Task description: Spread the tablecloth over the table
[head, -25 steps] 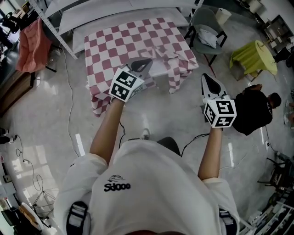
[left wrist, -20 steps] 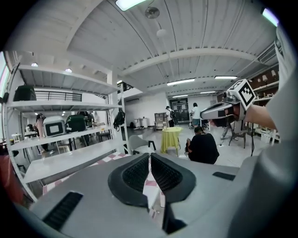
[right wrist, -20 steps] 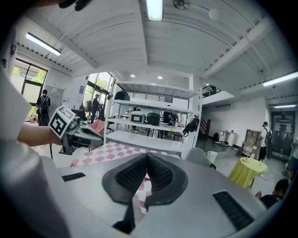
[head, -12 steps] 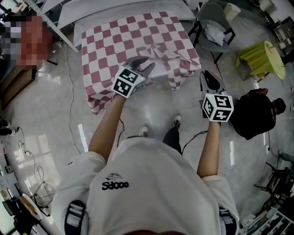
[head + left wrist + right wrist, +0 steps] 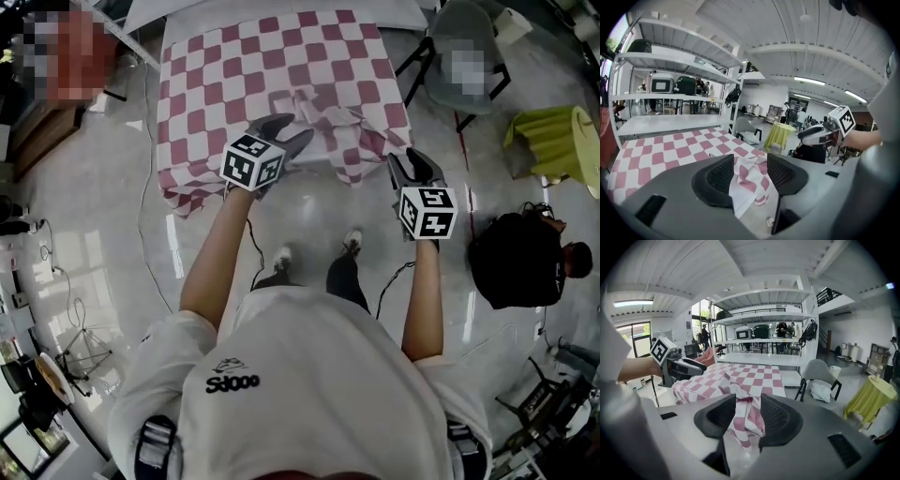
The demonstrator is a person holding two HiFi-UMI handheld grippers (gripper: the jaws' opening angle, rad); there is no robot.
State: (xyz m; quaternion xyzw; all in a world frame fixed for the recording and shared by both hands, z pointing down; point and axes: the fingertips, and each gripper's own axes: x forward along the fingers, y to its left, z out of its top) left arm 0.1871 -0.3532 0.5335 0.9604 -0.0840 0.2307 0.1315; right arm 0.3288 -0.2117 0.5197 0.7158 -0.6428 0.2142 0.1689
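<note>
The red-and-white checked tablecloth [image 5: 246, 79] covers the table, with its near edge bunched and folded back at the middle [image 5: 330, 111]. My left gripper [image 5: 286, 133] is at the near edge beside that bunch. Its jaws are opening, and in the left gripper view [image 5: 750, 169] a hanging fold of cloth [image 5: 749, 180] shows in the gap, not pressed by the pads. My right gripper [image 5: 411, 165] is by the near right corner. Its jaws are opening too; the right gripper view [image 5: 747, 412] shows the drooping cloth corner [image 5: 749, 423] between them, loose.
A grey chair [image 5: 441, 42] stands right of the table. A yellow-draped stand [image 5: 551, 139] and a crouching person in black [image 5: 511, 261] are further right. White shelving [image 5: 764, 317] rises behind the table. Cables [image 5: 148, 225] trail across the glossy floor on the left.
Both grippers have come down and forward to the table's near edge, and their jaws have gone from shut to parted. The person has stepped closer to the table.
</note>
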